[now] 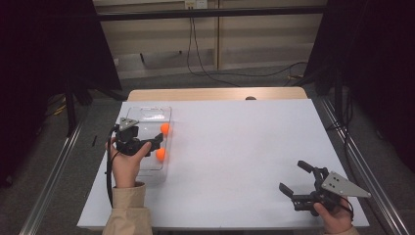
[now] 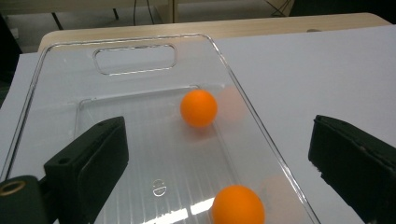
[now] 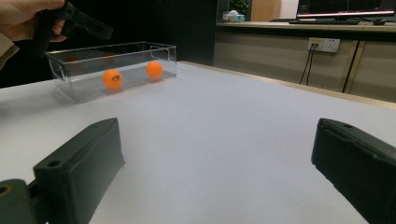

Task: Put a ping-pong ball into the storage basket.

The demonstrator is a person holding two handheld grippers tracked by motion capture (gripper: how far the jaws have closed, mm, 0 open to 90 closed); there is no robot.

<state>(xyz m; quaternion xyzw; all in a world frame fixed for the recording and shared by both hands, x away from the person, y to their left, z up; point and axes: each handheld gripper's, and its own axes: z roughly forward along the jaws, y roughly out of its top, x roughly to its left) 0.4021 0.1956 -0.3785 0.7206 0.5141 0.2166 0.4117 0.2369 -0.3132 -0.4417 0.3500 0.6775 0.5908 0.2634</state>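
Already 2 small orange balls lie inside the clear plastic tray; left gripper hovers above it, jaws spread, empty; right gripper gapes idle, well away.

Soft, even light from above brightens the white table; the room around it falls dark. Glare streaks the clear tray floor. Shadows are faint. The near jaws look soft, slightly out of focus.
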